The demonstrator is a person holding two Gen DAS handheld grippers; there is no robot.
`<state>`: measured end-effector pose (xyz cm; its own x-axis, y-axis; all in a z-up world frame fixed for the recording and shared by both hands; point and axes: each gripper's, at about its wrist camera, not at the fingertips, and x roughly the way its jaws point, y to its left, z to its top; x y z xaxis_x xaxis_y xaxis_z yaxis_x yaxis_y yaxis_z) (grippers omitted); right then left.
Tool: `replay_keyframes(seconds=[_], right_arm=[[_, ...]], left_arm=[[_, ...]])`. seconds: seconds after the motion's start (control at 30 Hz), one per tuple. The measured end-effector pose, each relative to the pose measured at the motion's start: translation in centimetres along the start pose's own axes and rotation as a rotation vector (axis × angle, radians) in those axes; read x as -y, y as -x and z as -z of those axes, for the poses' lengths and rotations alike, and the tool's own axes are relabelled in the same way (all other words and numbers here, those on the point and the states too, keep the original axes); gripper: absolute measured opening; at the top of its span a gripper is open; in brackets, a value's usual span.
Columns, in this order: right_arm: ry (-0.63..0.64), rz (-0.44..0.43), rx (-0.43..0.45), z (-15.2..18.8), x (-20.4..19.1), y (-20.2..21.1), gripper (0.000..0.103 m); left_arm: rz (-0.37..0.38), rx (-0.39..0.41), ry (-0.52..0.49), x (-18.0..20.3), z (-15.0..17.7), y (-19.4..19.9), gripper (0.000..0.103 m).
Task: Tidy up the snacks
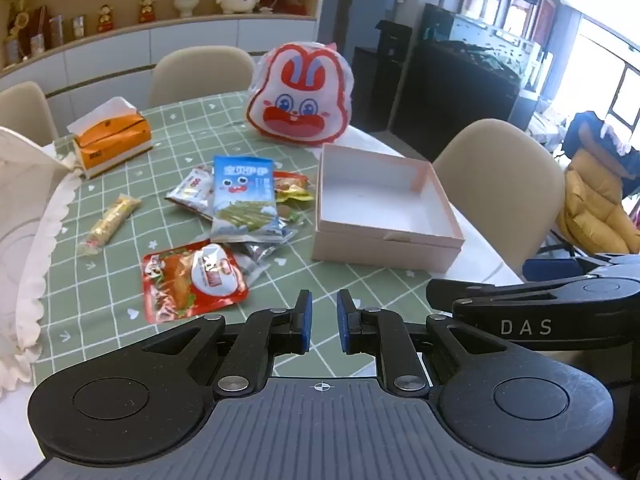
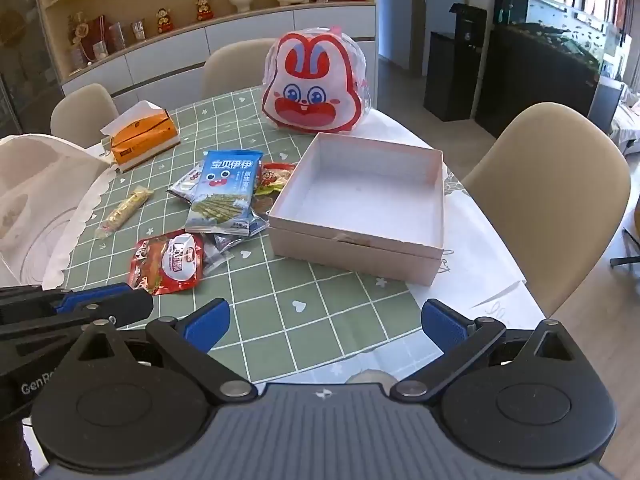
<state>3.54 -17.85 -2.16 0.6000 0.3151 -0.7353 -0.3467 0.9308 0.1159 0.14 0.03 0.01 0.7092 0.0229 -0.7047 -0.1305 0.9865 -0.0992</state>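
Blue-padded left gripper [image 1: 324, 322]: jaws nearly pressed together, nothing between them, above the green checked tablecloth [image 1: 340, 280].
Right gripper [image 2: 325, 325]: blue pads spread wide, empty, over the cloth's near edge.
Red foil snack pouch [image 1: 194, 280]: flat on the cloth, closest item ahead-left of the left gripper.
Blue seaweed-snack packet [image 1: 243, 200]: on top of a pile of small silver and yellow wrappers, just left of the box.
Gold wrapped bar [image 1: 110, 220]: lies alone, left of the pile.
Pale pink open cardboard box [image 2: 436, 200]: empty, near the table's right edge.
Red-and-white rabbit-face bag [image 1: 300, 96]: upright behind the box.
Orange tissue pack [image 1: 114, 144]: far left.
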Motion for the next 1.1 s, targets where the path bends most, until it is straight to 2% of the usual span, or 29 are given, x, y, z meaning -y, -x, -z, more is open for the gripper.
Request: replay_keyframes(seconds=[0.2, 0.23, 0.37, 0.43, 1.1], right_arm=[[-0.014, -0.021, -0.049, 0.7, 0.1, -0.3, 0.103], [-0.019, 0.001, -0.018, 0.4, 0.5, 0.1, 0.103], [-0.017, 0.003, -0.013, 0.6, 0.4, 0.1, 0.103], [-0.015, 0.004, -0.018, 0.6, 0.4, 0.0, 0.103], [-0.017, 0.003, -0.027, 0.9, 0.3, 0.2, 0.103]], left_arm=[[-0.031, -0.013, -0.015, 2.6, 0.4, -1.3, 0.017], [-0.036, -0.018, -0.014, 3.2, 0.5, -1.6, 0.017], [-0.054, -0.032, -0.011, 6.6, 0.7, -2.7, 0.017], [0.037, -0.032, 0.035, -0.5, 0.6, -0.1, 0.017], [0.043, -0.055, 0.049, -0.5, 0.8, -0.1, 0.017]])
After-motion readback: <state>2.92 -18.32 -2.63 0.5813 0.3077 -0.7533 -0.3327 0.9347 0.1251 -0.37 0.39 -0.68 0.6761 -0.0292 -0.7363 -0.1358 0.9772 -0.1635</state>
